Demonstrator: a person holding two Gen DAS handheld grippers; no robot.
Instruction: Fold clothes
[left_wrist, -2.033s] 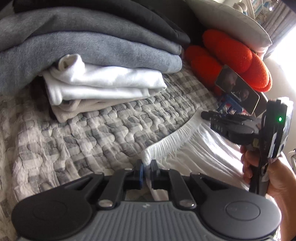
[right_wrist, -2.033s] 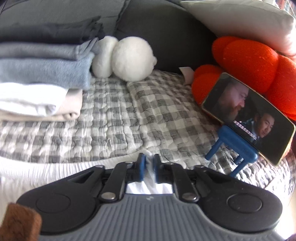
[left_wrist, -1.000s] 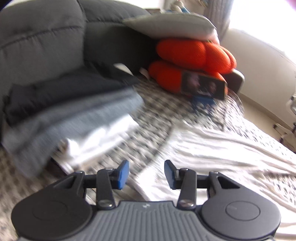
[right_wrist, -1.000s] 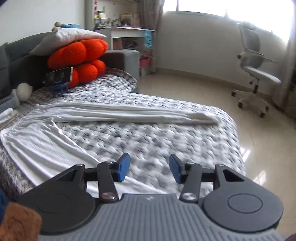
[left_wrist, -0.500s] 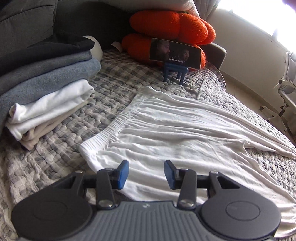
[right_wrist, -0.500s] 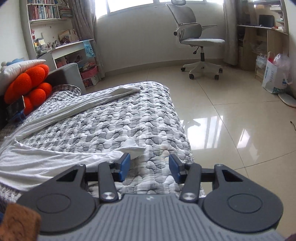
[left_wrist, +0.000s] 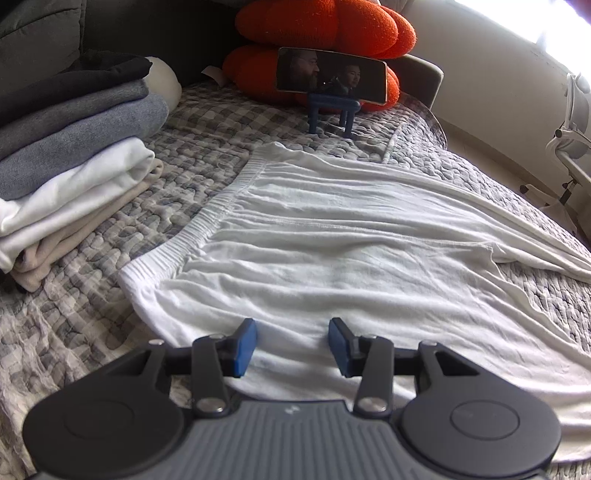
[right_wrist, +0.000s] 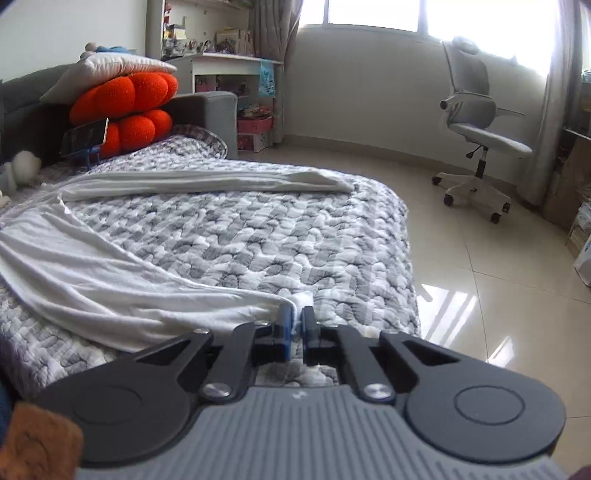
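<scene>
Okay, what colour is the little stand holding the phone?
Blue. The phone stand shows best in the left wrist view, standing on the checked bedspread.

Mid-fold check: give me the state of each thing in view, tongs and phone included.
White trousers: unfolded, spread flat on the bed, legs apart.
Left tongs: open over the trousers near the waistband, gripping nothing.
Right tongs: just closed, shut on the hem of the near trouser leg.
Clothes stack: folded, piled beside the waistband.
Phone: propped on a blue stand, screen playing.

A lived-in bedroom at home: quilted bed (right_wrist: 280, 236), orange cushions (right_wrist: 125, 96), cluttered desk (right_wrist: 229, 62), swivel chair (right_wrist: 480, 122).
</scene>
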